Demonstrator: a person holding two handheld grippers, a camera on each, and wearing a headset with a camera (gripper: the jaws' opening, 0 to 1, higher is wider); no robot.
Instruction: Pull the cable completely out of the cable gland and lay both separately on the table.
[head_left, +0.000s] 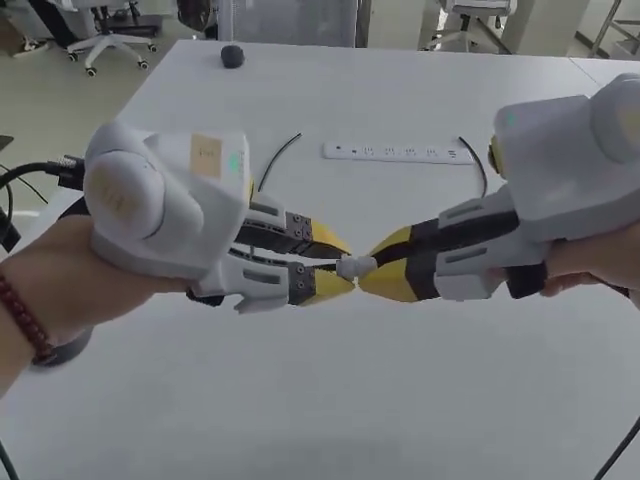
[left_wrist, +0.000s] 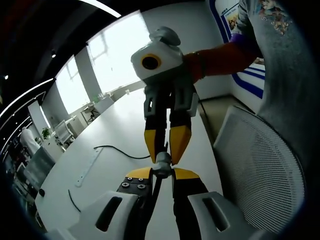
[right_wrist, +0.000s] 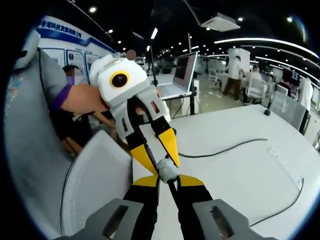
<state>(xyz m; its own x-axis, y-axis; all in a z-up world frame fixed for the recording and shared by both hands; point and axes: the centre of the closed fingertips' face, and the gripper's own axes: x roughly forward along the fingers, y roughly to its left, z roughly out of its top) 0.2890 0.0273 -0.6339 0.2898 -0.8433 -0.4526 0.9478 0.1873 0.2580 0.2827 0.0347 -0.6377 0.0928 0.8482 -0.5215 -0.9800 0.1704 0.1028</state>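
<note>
The left gripper and right gripper meet tip to tip above the near middle of the table. The right jaws are clamped on the cable gland. The left jaws grasp the black cable just left of the gland, where it enters. Farther off lies a power strip.

Plain white table. Out toward the far side a white power strip lies flat, with a thin black cable curving along the top just left of it and another black cord looping off its right end. Near the far edge sits a small dark round thing, can't tell what it is.
</note>
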